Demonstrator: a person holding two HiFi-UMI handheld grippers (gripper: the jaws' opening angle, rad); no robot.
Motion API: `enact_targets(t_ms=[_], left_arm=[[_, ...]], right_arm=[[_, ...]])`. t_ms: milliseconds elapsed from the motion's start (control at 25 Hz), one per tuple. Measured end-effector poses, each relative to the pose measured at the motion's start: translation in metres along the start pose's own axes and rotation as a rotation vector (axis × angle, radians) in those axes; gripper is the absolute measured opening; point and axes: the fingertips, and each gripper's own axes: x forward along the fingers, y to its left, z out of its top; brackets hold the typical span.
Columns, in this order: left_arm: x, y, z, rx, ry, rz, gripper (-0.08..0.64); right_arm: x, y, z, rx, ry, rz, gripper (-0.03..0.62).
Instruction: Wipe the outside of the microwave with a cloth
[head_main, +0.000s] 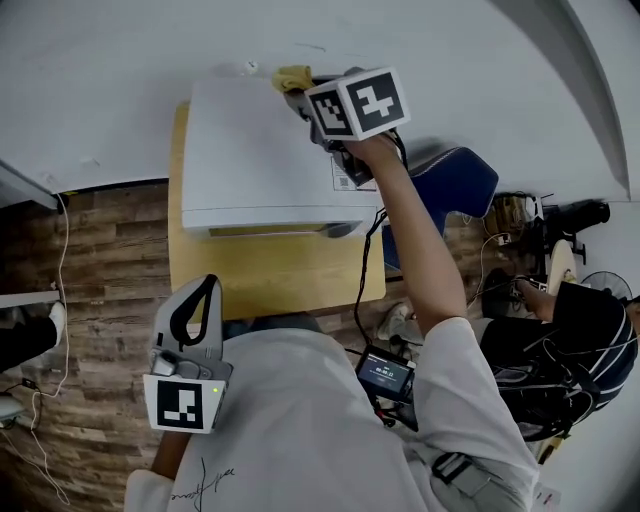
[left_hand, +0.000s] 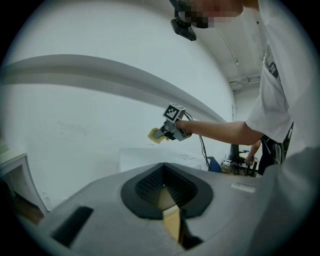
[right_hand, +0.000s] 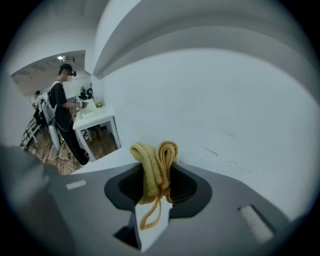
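White wall (head_main: 100, 60), lightly scuffed. Wood-plank floor (head_main: 100, 250). Light wooden surface (head_main: 280, 285) pushed against the wall. Blue chair (head_main: 465, 180) beside it. White side table (right_hand: 95, 119) further off.

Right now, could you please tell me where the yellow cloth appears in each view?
Head view: cloth top centre, by the microwave's back edge, in the right hand-held gripper.
Left gripper view: mid-frame, at that gripper's tip.
Right gripper view: centre, clamped between the jaws.
Shared landmark: the white wall behind it.
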Motion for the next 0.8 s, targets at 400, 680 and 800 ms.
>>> enact_targets(t_ms=[400, 680, 800], left_arm=[[0.029, -0.032, -0.001, 0.012, 0.023, -0.091, -0.008], [0.040, -0.033, 0.000, 0.040, 0.050, -0.090, -0.008], [0.038, -0.030, 0.000, 0.044, 0.053, -0.072, -0.008]], right_arm=[[-0.055, -0.115, -0.077, 0.138, 0.066, -0.199, 0.124], [-0.071, -0.171, -0.121, 0.123, 0.175, -0.336, 0.124], [-0.068, -0.179, -0.135, 0.051, 0.243, -0.393, 0.124]])
